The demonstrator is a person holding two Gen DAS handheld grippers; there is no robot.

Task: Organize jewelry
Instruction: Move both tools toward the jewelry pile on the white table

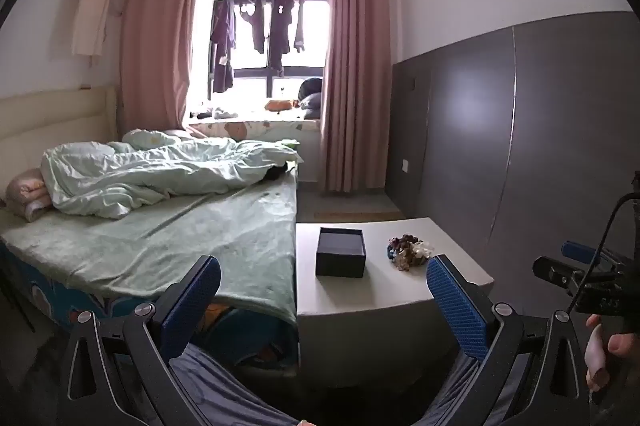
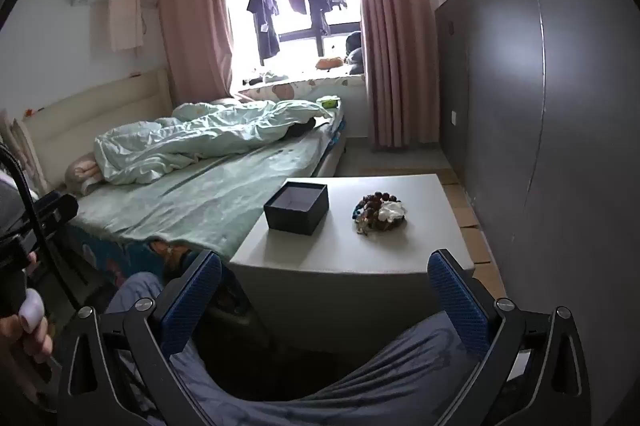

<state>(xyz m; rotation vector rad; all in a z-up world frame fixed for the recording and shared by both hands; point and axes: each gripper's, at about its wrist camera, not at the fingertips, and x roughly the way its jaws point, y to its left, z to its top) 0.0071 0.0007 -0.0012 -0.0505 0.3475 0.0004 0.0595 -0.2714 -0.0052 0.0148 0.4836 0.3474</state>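
A small open dark box (image 1: 341,252) stands on a white low table (image 1: 360,298); it also shows in the right wrist view (image 2: 297,203). A heap of bead bracelets and jewelry (image 1: 409,251) lies on the table to the right of the box, also in the right wrist view (image 2: 379,212). My left gripper (image 1: 324,290) is open and empty, held back from the table's near edge. My right gripper (image 2: 324,286) is open and empty, also short of the table (image 2: 340,250). The right gripper shows at the right edge of the left wrist view (image 1: 576,266).
A bed (image 1: 180,234) with a green sheet and rumpled duvet adjoins the table's left side. A grey wall panel (image 1: 520,146) runs along the right. Pink curtains (image 1: 356,86) and a window with hanging clothes are at the back. The person's legs (image 2: 320,378) are below the grippers.
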